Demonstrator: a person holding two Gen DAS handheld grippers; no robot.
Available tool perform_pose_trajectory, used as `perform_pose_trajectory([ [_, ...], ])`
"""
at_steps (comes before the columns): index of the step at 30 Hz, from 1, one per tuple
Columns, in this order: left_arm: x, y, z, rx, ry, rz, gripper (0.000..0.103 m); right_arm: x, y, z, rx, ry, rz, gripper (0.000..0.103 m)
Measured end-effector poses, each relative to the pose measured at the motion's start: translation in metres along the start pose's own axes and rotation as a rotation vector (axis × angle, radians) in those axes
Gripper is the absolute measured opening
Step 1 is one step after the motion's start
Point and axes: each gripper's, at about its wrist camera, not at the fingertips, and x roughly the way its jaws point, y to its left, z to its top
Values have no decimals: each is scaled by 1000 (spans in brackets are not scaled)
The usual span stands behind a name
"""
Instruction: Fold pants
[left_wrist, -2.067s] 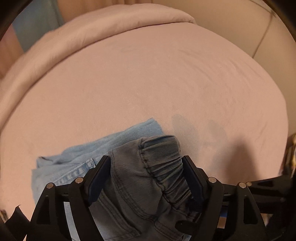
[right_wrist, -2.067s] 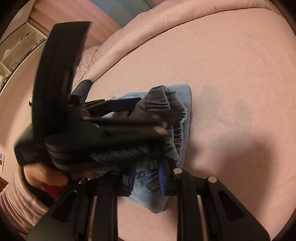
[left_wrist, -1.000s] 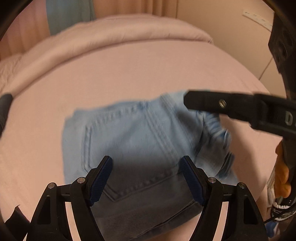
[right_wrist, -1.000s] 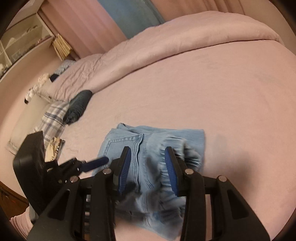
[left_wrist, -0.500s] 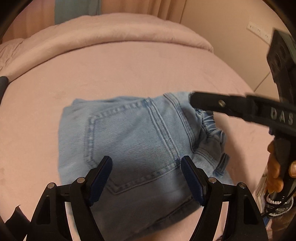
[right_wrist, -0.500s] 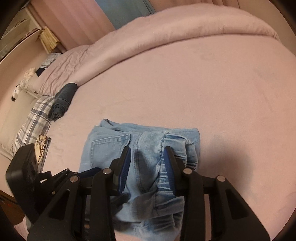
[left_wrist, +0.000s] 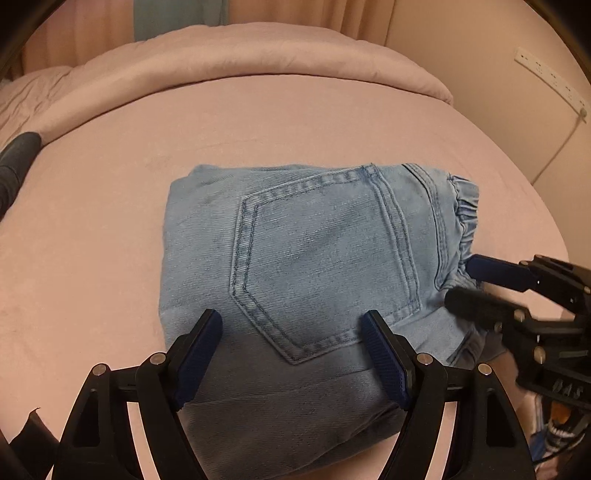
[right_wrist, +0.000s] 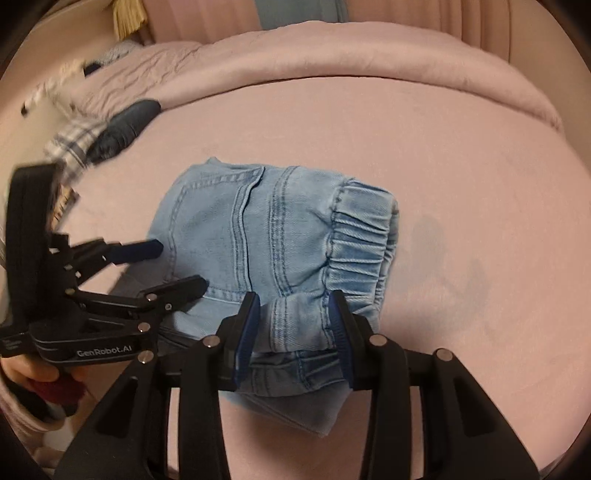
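On pink bed (left_wrist: 110, 229): folded jeans (left_wrist: 314, 251). Left gripper (left_wrist: 291, 332) spread wide above them; right gripper (right_wrist: 293, 317) spread, straddling cuff (right_wrist: 360, 243).

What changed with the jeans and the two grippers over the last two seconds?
The left gripper let go of the elastic cuff it had clamped and now hangs open over the folded jeans. The right gripper drew back, open, straddling the cuff. The jeans now lie flat. The pink bedsheet is unchanged.

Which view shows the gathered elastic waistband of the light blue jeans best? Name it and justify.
The right wrist view: the gathered elastic waistband of the folded light blue denim jeans faces the camera, its ribbing fully visible. The left wrist view catches only a sliver of it at the far right edge, mostly showing the back pocket.
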Motion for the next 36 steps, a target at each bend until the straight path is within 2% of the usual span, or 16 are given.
perform_pose_trajectory([
  [1, -3, 0, 1, -7, -2, -9, 77, -1, 0, 1, -1, -1, 6, 47],
  [4, -11, 6, 3, -31, -22, -33, 77, -7, -8, 4, 36, -12, 48, 50],
  [10, -27, 25, 1, -100, -61, -48, 77, -24, -46, -3, 240, -24, 132, 63],
  [15, -33, 43, -1, -192, -70, -85, 77, -20, -74, -20, 390, 11, 212, 64],
  [21, -31, 64, -7, -296, -48, -121, 77, -17, -78, -33, 451, 51, 263, 65],
  [26, -23, 79, -14, -381, -2, -198, 77, -9, -76, -31, 455, 79, 282, 67],
  [36, -10, 94, -12, -439, 34, -301, 77, 0, -84, -31, 528, 104, 356, 69],
])
